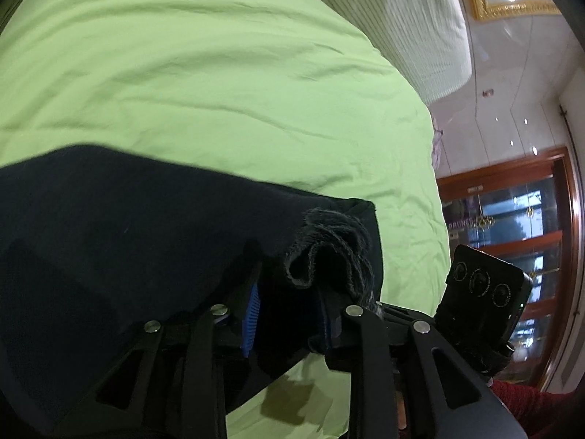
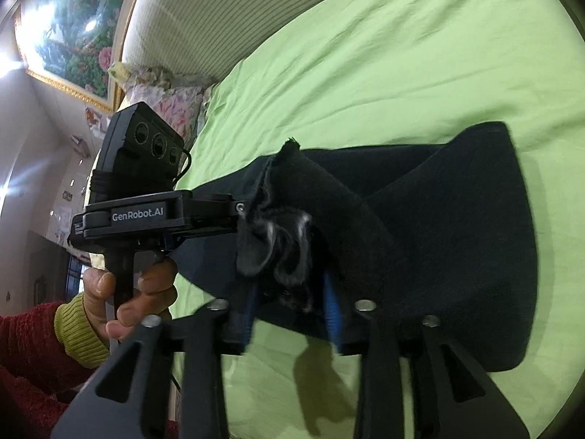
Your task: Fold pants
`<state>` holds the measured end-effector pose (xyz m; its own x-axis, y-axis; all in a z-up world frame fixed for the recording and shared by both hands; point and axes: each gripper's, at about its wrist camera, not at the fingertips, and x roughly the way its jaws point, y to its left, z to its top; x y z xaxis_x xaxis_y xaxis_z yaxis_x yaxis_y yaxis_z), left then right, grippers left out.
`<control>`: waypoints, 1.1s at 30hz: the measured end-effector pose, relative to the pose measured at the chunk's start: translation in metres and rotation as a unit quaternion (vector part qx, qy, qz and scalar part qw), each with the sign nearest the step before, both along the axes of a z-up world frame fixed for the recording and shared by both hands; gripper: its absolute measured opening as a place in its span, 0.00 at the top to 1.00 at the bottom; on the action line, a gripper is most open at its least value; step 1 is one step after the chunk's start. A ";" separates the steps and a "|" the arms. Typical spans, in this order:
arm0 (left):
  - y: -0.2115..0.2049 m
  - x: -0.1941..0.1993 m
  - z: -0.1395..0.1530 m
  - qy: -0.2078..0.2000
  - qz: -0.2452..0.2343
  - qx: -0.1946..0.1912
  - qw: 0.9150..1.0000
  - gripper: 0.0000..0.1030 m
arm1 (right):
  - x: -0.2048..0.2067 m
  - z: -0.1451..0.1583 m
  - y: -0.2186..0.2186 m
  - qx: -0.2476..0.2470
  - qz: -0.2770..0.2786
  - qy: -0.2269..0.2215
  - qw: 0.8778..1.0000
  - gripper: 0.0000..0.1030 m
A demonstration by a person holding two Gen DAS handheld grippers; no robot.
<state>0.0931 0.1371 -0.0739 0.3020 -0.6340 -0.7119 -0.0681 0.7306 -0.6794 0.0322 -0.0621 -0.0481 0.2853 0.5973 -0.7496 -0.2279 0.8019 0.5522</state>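
Observation:
Black pants [image 1: 120, 226] lie on a light green bedsheet [image 1: 204, 73], partly lifted off it. My left gripper [image 1: 289, 311] is shut on a bunched hem of the pants, with frayed cloth bulging above its blue pads [image 1: 250, 316]. My right gripper [image 2: 290, 307] is shut on another bunched edge of the same pants [image 2: 457, 241], held above the sheet [image 2: 365, 55]. The left gripper [image 2: 204, 212] also shows in the right wrist view, close beside the right one, with a hand [image 2: 139, 296] on its handle.
A striped headboard [image 2: 204, 11] and floral pillows [image 2: 175, 102] are at the bed's far end. A gold-framed painting [image 2: 73, 29] hangs on the wall. A wooden glass-door cabinet [image 1: 512, 226] stands beyond the bed's edge. The right gripper's camera block [image 1: 482, 292] is close by.

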 end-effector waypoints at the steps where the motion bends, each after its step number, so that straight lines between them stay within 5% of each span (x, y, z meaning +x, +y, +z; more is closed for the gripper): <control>1: 0.002 -0.004 0.000 0.001 0.005 0.000 1.000 0.75 | 0.000 0.000 0.003 -0.002 0.005 0.000 1.000 0.58; 16: 0.052 -0.069 0.007 0.001 0.136 -0.035 0.990 0.43 | -0.011 -0.008 0.029 -0.007 0.062 0.023 0.998 0.50; 33: 0.116 -0.156 0.018 -0.005 0.271 -0.025 0.962 0.42 | 0.002 0.014 0.082 -0.016 0.129 0.005 0.992 0.50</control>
<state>-0.0624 0.2536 -0.0557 0.6048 -0.4143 -0.6801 -0.4233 0.5561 -0.7152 0.0345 0.0202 -0.0341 0.1187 0.6255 -0.7712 -0.4217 0.7349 0.5312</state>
